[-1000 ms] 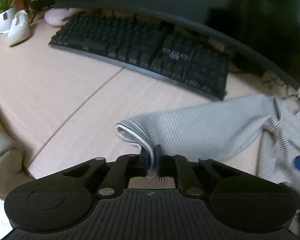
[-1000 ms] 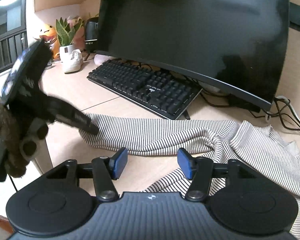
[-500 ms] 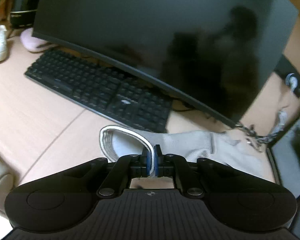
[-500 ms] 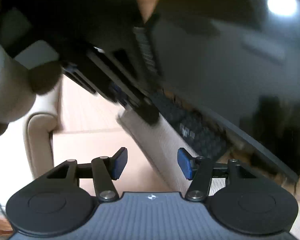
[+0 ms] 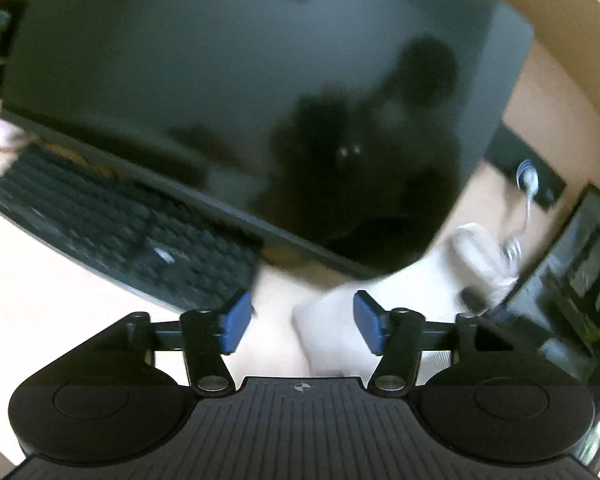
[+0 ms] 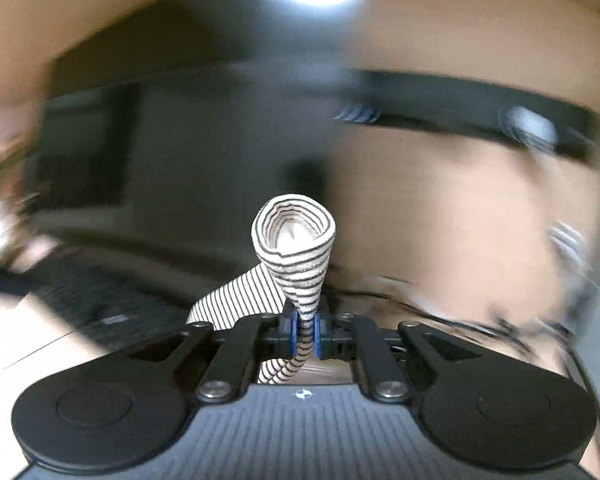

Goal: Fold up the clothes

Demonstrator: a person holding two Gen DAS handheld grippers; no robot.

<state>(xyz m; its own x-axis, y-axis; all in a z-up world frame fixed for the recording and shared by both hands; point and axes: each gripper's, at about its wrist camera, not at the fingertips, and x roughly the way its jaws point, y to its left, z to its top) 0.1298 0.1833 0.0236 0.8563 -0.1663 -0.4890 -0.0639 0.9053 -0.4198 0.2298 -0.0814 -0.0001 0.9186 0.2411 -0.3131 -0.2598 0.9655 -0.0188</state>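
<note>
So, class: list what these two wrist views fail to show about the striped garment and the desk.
- Left wrist: striped garment is a pale blur; stripes lost to motion.
- Right wrist: garment's body hidden below the right tool.
- Right wrist: keyboard smeared by motion.
- Left tool: open, holding nothing.

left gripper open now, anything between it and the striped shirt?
Nothing visible. The left gripper is open, and pale blurred cloth, apparently the striped shirt, lies right ahead between its pads. The keyboard sits off to the left. The right gripper is clamped on the shirt.
</note>
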